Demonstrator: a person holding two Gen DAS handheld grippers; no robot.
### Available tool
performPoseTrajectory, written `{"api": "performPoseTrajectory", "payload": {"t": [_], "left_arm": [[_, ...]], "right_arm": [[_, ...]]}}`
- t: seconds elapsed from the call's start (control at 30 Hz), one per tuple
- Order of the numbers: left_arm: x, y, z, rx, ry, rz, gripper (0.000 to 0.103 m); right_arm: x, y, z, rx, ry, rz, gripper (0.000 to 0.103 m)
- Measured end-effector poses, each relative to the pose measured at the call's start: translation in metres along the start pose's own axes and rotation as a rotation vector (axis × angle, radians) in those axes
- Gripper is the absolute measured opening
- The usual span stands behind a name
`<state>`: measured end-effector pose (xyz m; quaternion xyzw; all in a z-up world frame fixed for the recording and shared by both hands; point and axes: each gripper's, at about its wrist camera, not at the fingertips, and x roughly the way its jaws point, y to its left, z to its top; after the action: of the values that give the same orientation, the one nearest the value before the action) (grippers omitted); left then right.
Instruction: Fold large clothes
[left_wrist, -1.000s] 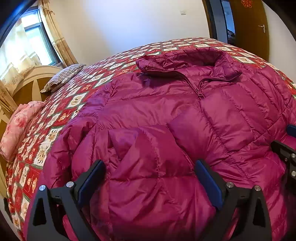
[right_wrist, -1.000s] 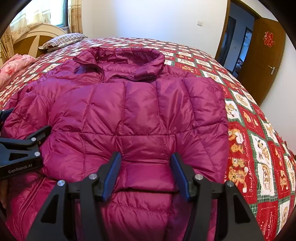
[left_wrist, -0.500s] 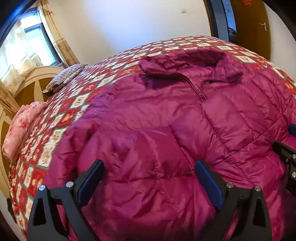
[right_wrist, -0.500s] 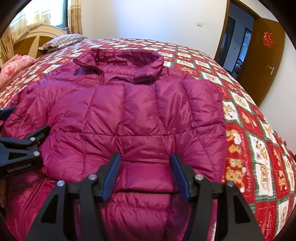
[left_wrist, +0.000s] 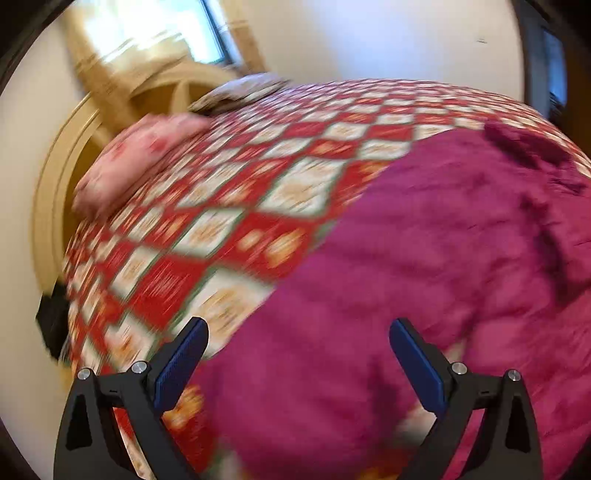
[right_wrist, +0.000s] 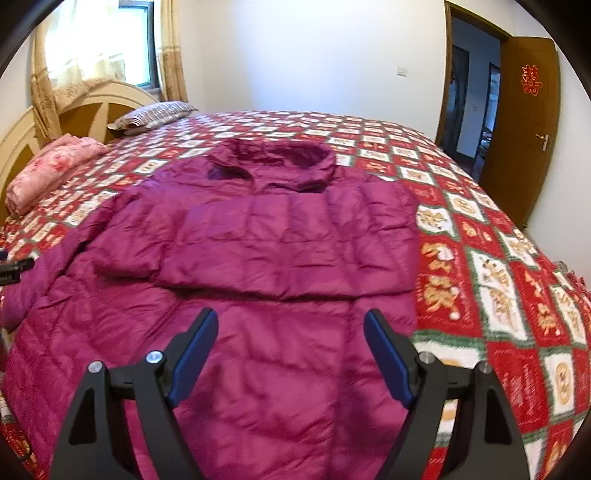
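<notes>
A magenta puffer jacket (right_wrist: 273, 251) lies flat on the bed, collar at the far end, with one sleeve folded across its front. My right gripper (right_wrist: 291, 325) is open and empty, held above the jacket's lower part. The left wrist view is blurred; there the jacket (left_wrist: 424, 280) fills the right side. My left gripper (left_wrist: 297, 334) is open and empty over the jacket's left edge. Part of the left gripper (right_wrist: 14, 267) shows at the left edge of the right wrist view.
The bed has a red, white and green patterned quilt (right_wrist: 491, 273). A folded pink blanket (right_wrist: 51, 170) and a striped pillow (right_wrist: 155, 114) lie by the cream headboard (right_wrist: 92, 96). An open brown door (right_wrist: 524, 122) is at the right.
Both grippers have pulled up and back from the jacket. The right one opened wider and let go of the fabric. The left one swung left fast, blurring its view.
</notes>
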<state>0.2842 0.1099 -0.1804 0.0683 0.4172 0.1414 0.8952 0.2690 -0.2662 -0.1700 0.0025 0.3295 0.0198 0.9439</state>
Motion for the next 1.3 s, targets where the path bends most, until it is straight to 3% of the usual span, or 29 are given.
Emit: {"api": "performPoseTrajectory", "payload": {"t": [0.13,0.27,0.3,0.37,0.43,0.47,0.63,0.83,1.07,1.3], "left_arm": [[0.023,0.036,-0.026,-0.079,0.091,-0.039,0.099],[0.034,0.038,-0.035,-0.153,0.126,-0.138,0.097],[0.035,0.036,-0.034,-0.160,0.124,-0.168,0.090],[0.031,0.032,-0.034,-0.144,0.089,-0.165,0.045],[0.025,0.033,-0.027,-0.160,0.080,-0.213,0.021],[0.021,0.035,-0.024,-0.172,0.073,-0.213,0.017],[-0.036,0.035,0.012,-0.144,-0.135,-0.112,0.015],[-0.103,0.000,0.053,-0.038,-0.329,-0.133,0.015],[-0.147,-0.088,0.077,0.106,-0.421,-0.250,0.015],[-0.158,-0.179,0.078,0.223,-0.429,-0.378,0.016]], "right_arm": [[-0.005,0.016,-0.002,-0.007,-0.024,0.023,0.083],[-0.010,0.030,-0.002,-0.032,-0.048,0.037,0.083],[-0.013,0.031,-0.004,-0.036,-0.053,0.036,0.083],[-0.014,0.032,-0.006,-0.039,-0.060,0.033,0.083],[-0.014,0.031,-0.009,-0.030,-0.062,0.037,0.084],[-0.013,0.030,-0.010,-0.023,-0.062,0.039,0.083],[-0.010,0.022,-0.014,0.004,-0.063,0.038,0.083],[-0.010,0.011,-0.015,0.054,-0.069,0.044,0.083],[-0.015,0.001,-0.015,0.073,-0.082,0.046,0.083],[-0.016,-0.016,-0.022,0.118,-0.065,0.040,0.083]]}}
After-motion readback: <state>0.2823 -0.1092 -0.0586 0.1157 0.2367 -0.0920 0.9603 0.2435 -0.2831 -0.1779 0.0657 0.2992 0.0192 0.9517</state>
